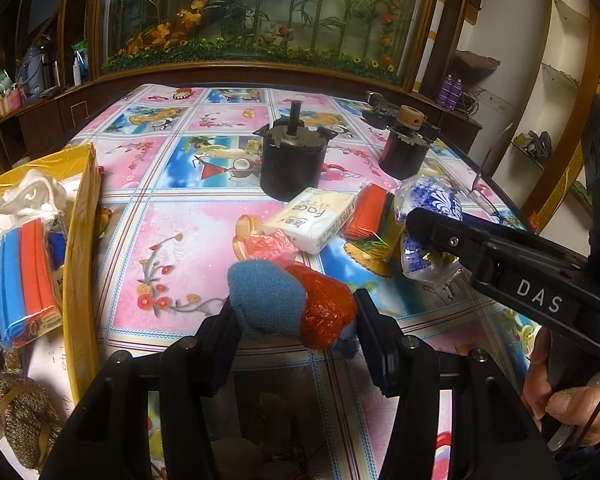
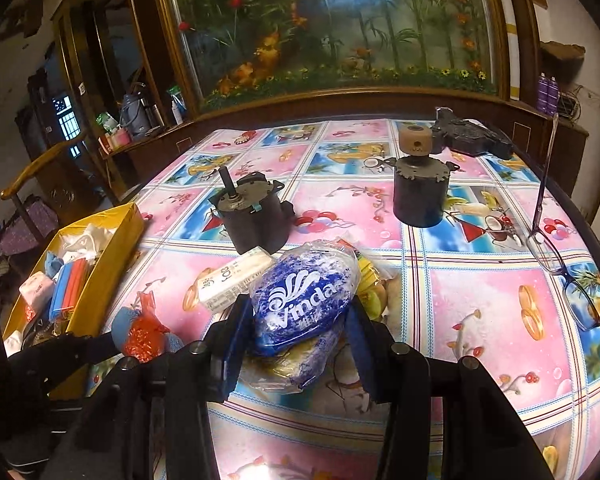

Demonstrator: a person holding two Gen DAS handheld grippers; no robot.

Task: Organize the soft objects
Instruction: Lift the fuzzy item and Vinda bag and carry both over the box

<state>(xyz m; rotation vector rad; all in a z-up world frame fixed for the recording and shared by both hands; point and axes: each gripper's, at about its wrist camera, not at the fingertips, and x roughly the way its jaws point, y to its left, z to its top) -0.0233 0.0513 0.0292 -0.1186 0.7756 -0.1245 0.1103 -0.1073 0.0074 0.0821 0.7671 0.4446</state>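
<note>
Pink and blue patterned oilcloth covers the counter (image 2: pixel 480 312), where a small heap of soft goods lies near its front edge. The left tool (image 1: pixel 294 316) is partly closed around a blue knitted bundle (image 1: pixel 264 300) with a crinkled orange-red wrapper on it; both pads press its sides, and it looks lifted just clear of the cloth. The right tool (image 2: pixel 296 320) grips a blue-and-white Vinda tissue pack (image 2: pixel 304 300) in clear film, its blue-padded jaws pressing either side of the pack, partly closed.

Two soft items lie loose between and behind the held ones: a white "face" tissue pack (image 1: pixel 320 220) and a bundle of red and green cloths (image 1: pixel 374 216) in plastic. At the left edge of the counter stands a yellow box (image 2: pixel 112 276), already holding white fabric, a blue and red cloth pack and other soft pieces. Farther back stand two dark cylindrical motors (image 2: pixel 254 220) and, toward the right, a pair of glasses (image 2: pixel 560 264); these look like hard distractors to be left alone.

The step in hand appears to be carrying: both tools have a soft item secured, and neither is over the box. The next move calls for swinging each load leftward over the box rim, keeping the two tools from colliding, and letting go only once clear above the contents.
</note>
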